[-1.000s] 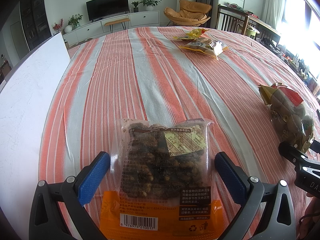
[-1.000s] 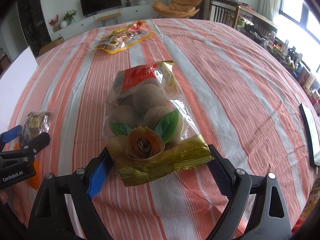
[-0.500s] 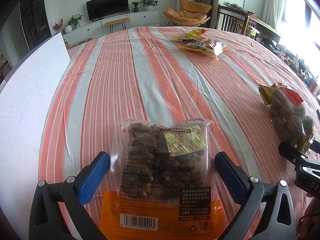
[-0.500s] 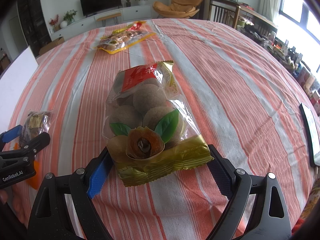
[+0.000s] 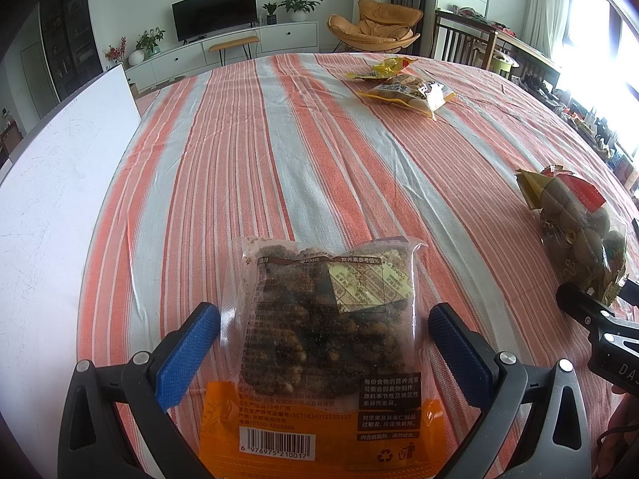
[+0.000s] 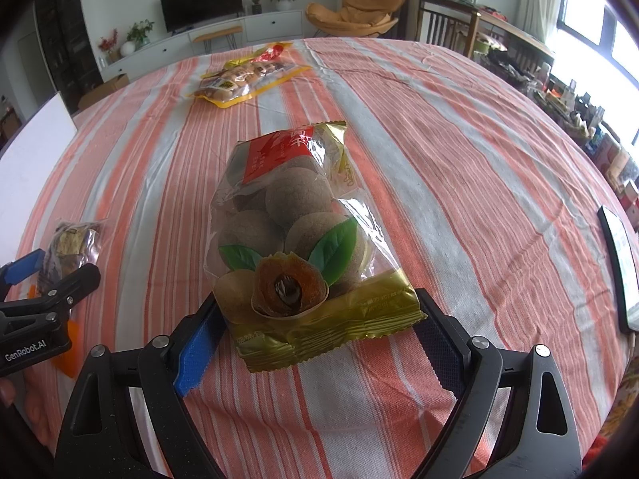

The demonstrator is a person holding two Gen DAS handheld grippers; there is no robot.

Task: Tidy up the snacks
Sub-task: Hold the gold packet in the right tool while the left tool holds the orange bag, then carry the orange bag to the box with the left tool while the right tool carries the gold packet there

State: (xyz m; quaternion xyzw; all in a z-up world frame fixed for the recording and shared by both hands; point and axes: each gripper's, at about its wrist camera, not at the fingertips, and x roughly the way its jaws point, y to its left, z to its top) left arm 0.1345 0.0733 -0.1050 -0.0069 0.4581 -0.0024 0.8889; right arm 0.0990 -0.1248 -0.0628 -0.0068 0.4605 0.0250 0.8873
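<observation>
A clear-and-orange bag of dark nut snacks (image 5: 327,343) lies flat on the striped tablecloth (image 5: 279,151), between the fingers of my open left gripper (image 5: 323,319). A gold-trimmed bag of round brown longans (image 6: 295,235) lies between the fingers of my open right gripper (image 6: 315,319). The blue pads stand beside each bag without pressing it. The nut bag also shows in the right wrist view (image 6: 74,245), and the longan bag in the left wrist view (image 5: 575,227). Two yellow snack bags (image 5: 403,88) lie at the table's far side, also seen in the right wrist view (image 6: 247,76).
A white board (image 5: 52,183) lies along the table's left side. A dark flat tablet (image 6: 619,263) lies at the right edge. Chairs, a TV cabinet and an armchair stand beyond the table.
</observation>
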